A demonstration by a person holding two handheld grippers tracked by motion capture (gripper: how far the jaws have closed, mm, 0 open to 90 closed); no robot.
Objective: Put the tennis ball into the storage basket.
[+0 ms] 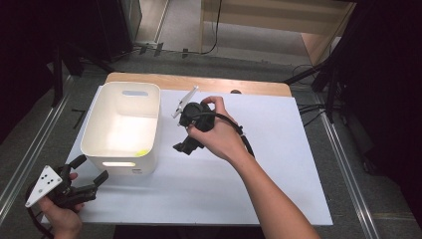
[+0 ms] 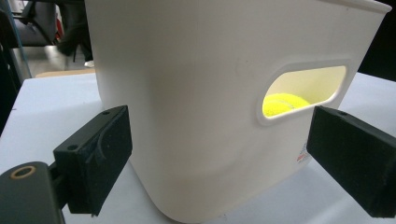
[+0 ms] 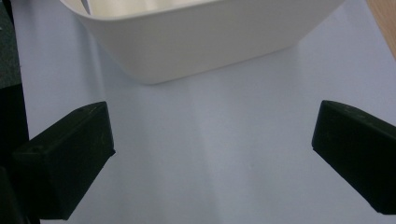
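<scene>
Left tool (image 1: 92,175) sits at the near bench (image 1: 278,164) edge, released, jaws spread toward the white bin (image 1: 122,144), probably lined up on its near corner. Right tool (image 1: 186,144) hovers just beside the bin, also released, empty. One bin, one yellow ball (image 2: 282,103) inside it, two tools.

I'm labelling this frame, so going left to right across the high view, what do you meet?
Left gripper → white bin → right gripper → person's right hand → bare white table surface.
</scene>
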